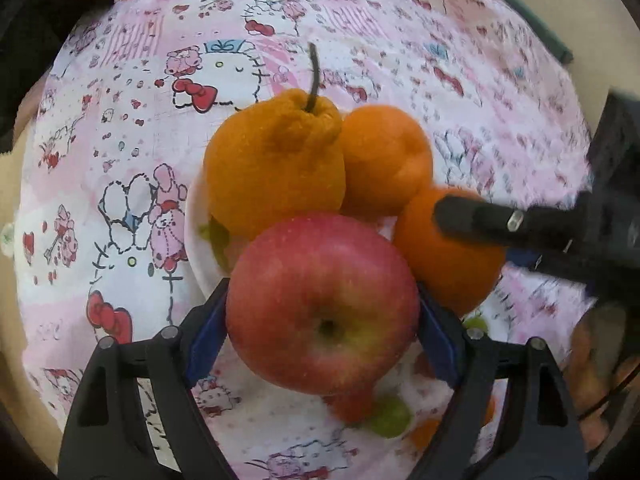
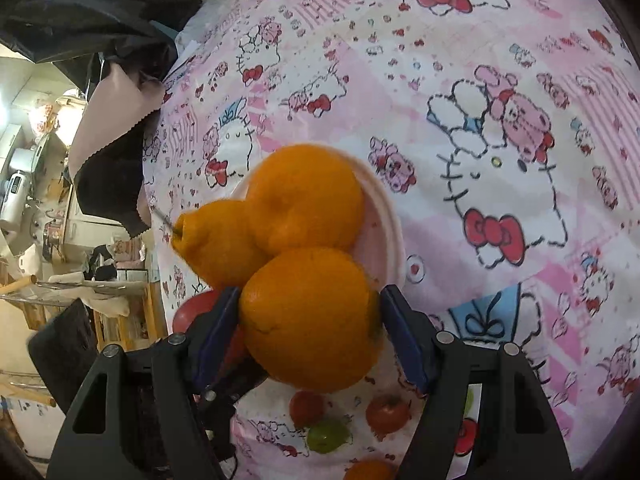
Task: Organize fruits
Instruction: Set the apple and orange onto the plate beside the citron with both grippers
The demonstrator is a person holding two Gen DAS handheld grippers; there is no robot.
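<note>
**Both grippers loaded at the plate**

Nearest in the left wrist view, we noted the left gripper (image 1: 322, 312) closed about a red apple (image 1: 322, 304), blue pads pressed to its flanks. The apple sat calyx-end toward the camera, red blushing to yellow-green round the dimple, skin speckled and unbruised. We judged it was held above the near rim of the white plate (image 1: 196, 240), probably for setting down among the citrus, though contact with the plate could not be told.

Beneath it on the cloth lay small loose fruit: a green grape (image 1: 390, 420) and a small red fruit (image 1: 352, 404), touching each other.

To the right, the right gripper (image 2: 310, 320) was clamped on a round orange (image 2: 310, 320), jaws spread wide to its girth. In the left view one black finger (image 1: 472, 218) crossed that same orange (image 1: 448, 256) at the plate's right edge. Its skin was bright, pebbled, evenly coloured.

Farther back on the plate stood a knobbed citrus (image 1: 276, 164) with a dark upright stem, touching a smoother mandarin (image 1: 384, 160) on its right. We took the crowding as deliberate: large fruit gathered on one dish.

Beyond, the pink cartoon-print tablecloth (image 1: 400, 40) ran to the far edge.
</note>
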